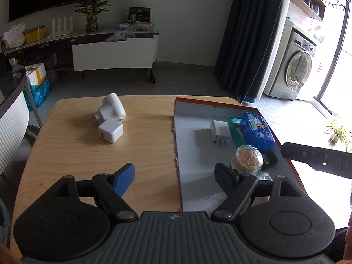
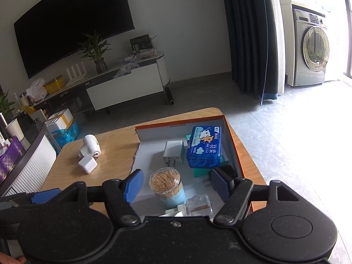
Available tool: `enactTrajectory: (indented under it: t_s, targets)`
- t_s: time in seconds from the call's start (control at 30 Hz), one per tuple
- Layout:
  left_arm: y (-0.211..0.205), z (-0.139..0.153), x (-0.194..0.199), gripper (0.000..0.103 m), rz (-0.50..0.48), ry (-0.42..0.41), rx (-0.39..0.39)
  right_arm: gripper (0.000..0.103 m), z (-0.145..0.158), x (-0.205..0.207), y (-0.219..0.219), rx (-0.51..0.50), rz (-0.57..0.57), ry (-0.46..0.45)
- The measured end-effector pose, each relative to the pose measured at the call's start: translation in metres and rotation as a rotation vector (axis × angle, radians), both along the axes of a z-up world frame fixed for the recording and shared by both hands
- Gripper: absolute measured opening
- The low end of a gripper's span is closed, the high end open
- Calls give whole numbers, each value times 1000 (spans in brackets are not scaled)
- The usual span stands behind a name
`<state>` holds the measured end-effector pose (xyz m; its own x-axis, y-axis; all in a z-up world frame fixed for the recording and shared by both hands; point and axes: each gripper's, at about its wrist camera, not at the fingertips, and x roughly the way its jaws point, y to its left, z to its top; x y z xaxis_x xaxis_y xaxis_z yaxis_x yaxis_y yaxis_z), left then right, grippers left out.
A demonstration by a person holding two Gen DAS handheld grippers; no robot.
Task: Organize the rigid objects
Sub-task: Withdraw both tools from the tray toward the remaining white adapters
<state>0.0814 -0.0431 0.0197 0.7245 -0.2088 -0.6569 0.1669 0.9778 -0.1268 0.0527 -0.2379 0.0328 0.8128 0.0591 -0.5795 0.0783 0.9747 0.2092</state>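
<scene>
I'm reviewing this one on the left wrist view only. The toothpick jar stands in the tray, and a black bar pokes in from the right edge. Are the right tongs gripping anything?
Observer: No. The right tongs are open, with the toothpick jar standing between the pads and touching neither.
Reviewer: Something clear glints behind my own right finger. What is it?
Observer: It is a clear plastic box. It lies in the tray just beside the jar, on the side nearer the right camera.
</scene>
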Motion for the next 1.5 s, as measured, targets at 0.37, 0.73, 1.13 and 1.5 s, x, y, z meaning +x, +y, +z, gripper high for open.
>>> enactTrajectory:
  t_s: [0.37,0.73,1.13,1.5]
  targets:
    - [36,7,5,83,74,-10,4,82,-1,15,45,-18,102,16]
    - [58,5,10,85,104,-11,-8,82,-2,25,66,-46,142,34]
    - [92,1,20,85,152,-1,-18,83,-11,44,102,-61,199,62]
    - [113,-4,29,86,180,4,-27,83,-20,63,129,-64,231,89]
